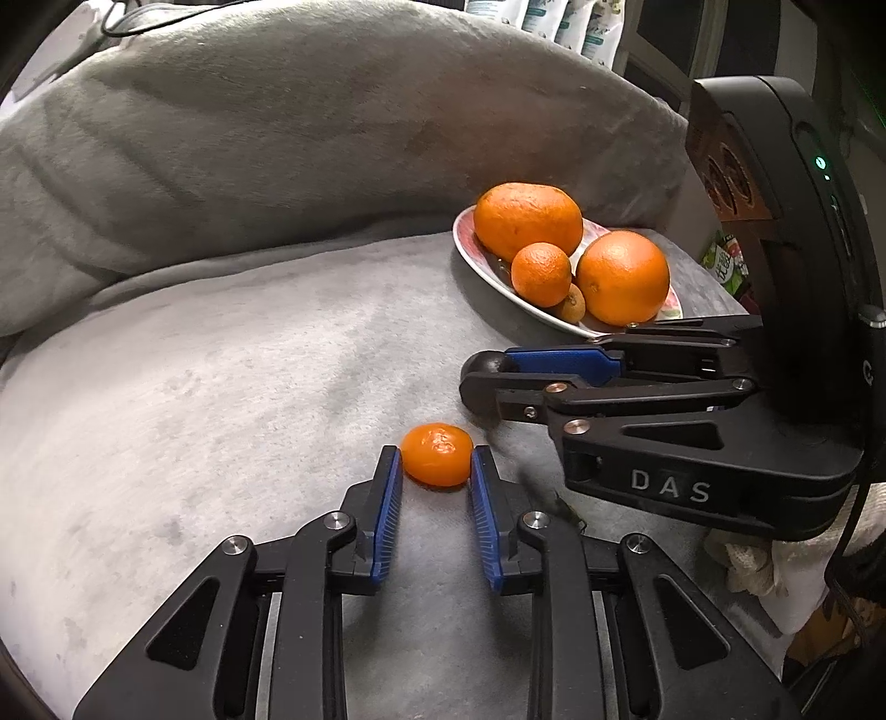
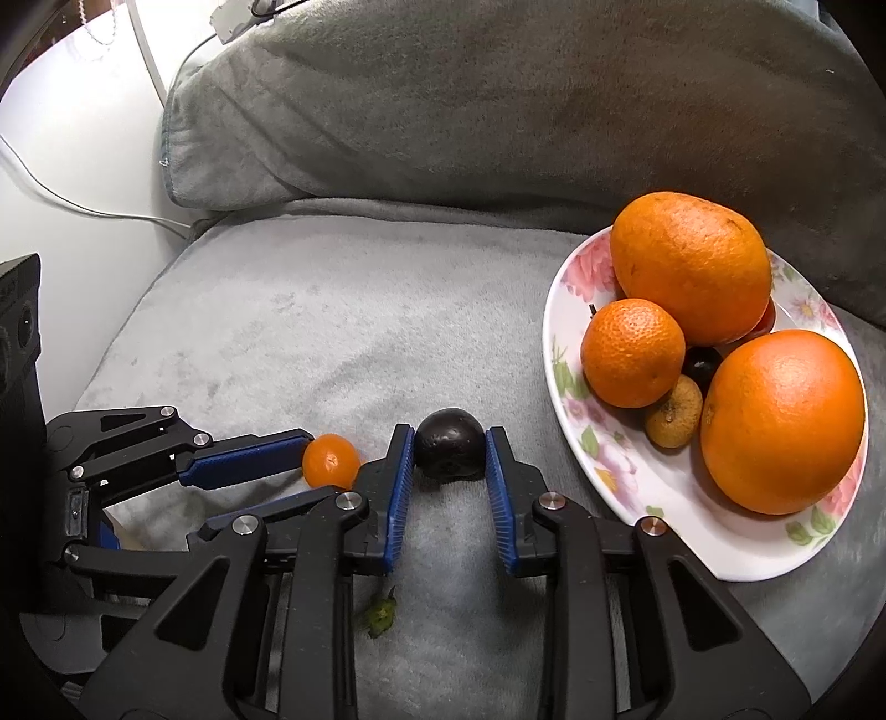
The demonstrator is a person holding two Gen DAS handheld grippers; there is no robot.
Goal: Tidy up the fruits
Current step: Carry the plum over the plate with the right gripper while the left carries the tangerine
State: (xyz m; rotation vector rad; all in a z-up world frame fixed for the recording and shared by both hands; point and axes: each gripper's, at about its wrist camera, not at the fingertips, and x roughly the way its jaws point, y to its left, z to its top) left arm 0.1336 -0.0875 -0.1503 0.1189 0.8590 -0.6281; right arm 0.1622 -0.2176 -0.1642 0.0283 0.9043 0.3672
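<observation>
A small orange mandarin [image 1: 437,454] lies on the grey cushion between the tips of my left gripper [image 1: 435,457], whose blue pads touch its sides. It also shows in the right wrist view [image 2: 330,461]. A dark plum [image 2: 449,451] sits between the pads of my right gripper [image 2: 449,443], which closes on it at cushion level; in the left wrist view the plum [image 1: 487,365] peeks out at the fingertips. A floral white plate [image 2: 587,476] at the right holds two big oranges [image 2: 783,421], a smaller mandarin [image 2: 633,353] and a small yellowish fruit [image 2: 674,411].
A thick grey cushion back [image 2: 498,99] rises behind the seat. A white cable [image 2: 83,207] runs at the far left. A small green stem scrap [image 2: 382,612] lies on the cushion under my right gripper. Packets [image 1: 554,22] stand at the back.
</observation>
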